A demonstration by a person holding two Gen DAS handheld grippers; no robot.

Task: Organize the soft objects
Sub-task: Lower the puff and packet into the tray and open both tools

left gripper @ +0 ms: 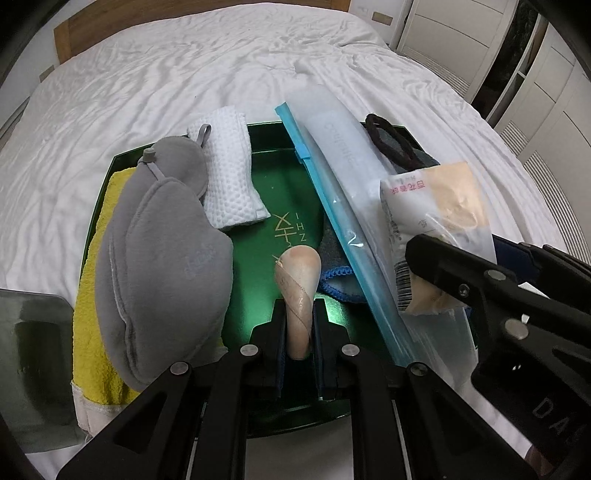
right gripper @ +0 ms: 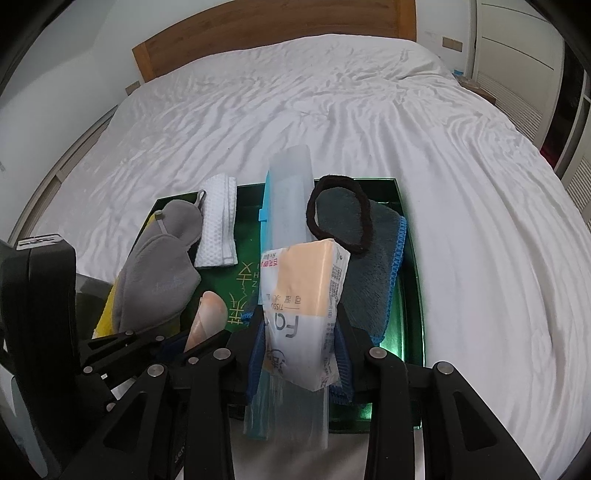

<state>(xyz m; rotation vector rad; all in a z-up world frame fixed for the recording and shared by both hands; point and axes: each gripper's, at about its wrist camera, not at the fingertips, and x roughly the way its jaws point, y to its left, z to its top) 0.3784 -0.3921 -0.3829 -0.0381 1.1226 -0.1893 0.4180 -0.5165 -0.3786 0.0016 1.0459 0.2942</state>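
A green tray lies on the bed. My left gripper is shut on a beige soft piece with a rounded tip, low over the tray's near middle. My right gripper is shut on a tissue pack above a clear zip bag with a blue edge, which slants across the tray. A grey eye mask rests on a yellow towel at the left. A white waffle cloth lies behind it. At the right are a blue-edged grey cloth and a black hair band.
The white rumpled bed sheet spreads all around the tray. A wooden headboard stands at the far end, and white wardrobes line the right side. A grey object sits at the left edge by the tray.
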